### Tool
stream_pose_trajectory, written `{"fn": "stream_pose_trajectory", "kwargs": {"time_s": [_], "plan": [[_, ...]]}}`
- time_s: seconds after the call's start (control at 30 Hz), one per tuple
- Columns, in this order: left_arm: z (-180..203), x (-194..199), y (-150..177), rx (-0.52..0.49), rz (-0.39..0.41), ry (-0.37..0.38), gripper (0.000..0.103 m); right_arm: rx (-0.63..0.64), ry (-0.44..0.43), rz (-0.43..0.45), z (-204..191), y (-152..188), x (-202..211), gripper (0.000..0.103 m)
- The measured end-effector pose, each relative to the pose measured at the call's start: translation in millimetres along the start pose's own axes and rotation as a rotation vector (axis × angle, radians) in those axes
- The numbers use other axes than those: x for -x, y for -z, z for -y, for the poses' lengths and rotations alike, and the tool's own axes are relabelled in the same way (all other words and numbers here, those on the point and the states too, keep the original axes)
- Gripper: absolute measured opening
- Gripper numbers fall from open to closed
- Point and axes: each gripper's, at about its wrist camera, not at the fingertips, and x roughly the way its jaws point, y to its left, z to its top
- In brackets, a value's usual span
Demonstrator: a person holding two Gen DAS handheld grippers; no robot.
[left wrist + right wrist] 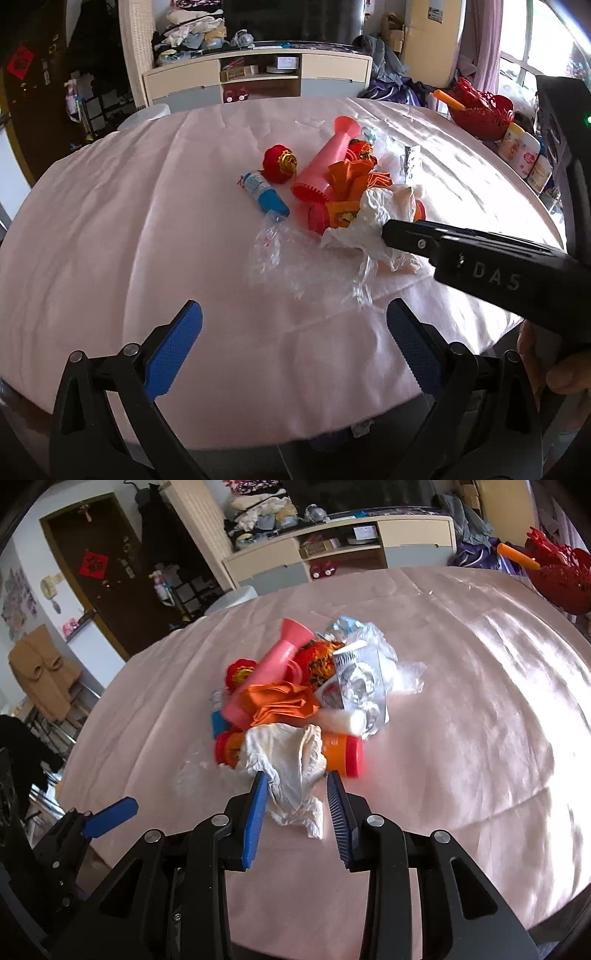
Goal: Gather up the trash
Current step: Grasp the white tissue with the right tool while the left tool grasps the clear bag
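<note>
Right wrist view: right gripper point(297, 797) pinching crumpled white tissue point(291, 760) at near edge of trash pile point(295, 686) mid-table point(480, 701). Grab step basically done; next probably lift clear without dragging orange bottle point(341, 755). Left gripper point(293, 328) spread, nothing in it.

Pink-clothed table point(110, 240) bears trash pile point(295, 701).
</note>
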Motion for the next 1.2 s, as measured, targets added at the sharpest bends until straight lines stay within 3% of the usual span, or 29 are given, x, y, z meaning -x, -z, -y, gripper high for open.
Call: {"fn": "stream_pose_trajectory", "kwargs": {"time_s": [0.07, 0.1, 0.13, 0.3, 0.37, 0.5, 0.53, 0.57, 0.87, 1.2], "plan": [[1.0, -5.5, -3.0, -0.006, -0.002, 0.004, 0.094, 0.006, 0.003, 0.002, 0.4, -1.3, -2.9, 0.034], [0.1, -7.6, -4.2, -0.009, -0.003, 0.007, 0.093, 0.011, 0.002, 0.004, -0.2, -2.1, -3.2, 0.025], [0.3, -9.5, -5.5, -0.011, -0.006, 0.01, 0.088, 0.014, -0.001, 0.005, 1.0, -2.6, -3.4, 0.019], [2.2, -16.7, -11.4, -0.016, -0.013, 0.022, 0.073, 0.03, -0.004, 0.018, -0.8, -5.8, 1.7, 0.009], [2.2, -20.1, -13.1, -0.01, -0.029, 0.042, 0.045, 0.034, -0.005, 0.024, 0.7, -6.7, 5.5, 0.008], [0.3, -21.8, -11.6, 0.012, -0.034, 0.062, 0.044, 0.033, -0.006, 0.04, 2.5, -7.0, 16.0, 0.007], [0.2, -21.6, -11.2, 0.013, -0.033, 0.064, 0.035, 0.036, -0.008, 0.042, 3.4, -5.8, 20.5, 0.007], [0.5, -21.0, -10.9, 0.013, -0.034, 0.087, 0.019, 0.036, -0.006, 0.045, 3.4, -5.7, 22.8, 0.007], [13.4, -5.4, -3.6, -0.007, -0.039, 0.09, 0.013, 0.03, 0.0, 0.09, 6.8, 0.3, 62.2, 0.007], [23.9, 73.1, 19.0, -0.004, 0.051, 0.05, 0.013, 0.041, 0.011, 0.123, 4.2, 31.4, 108.8, 0.007]]}}
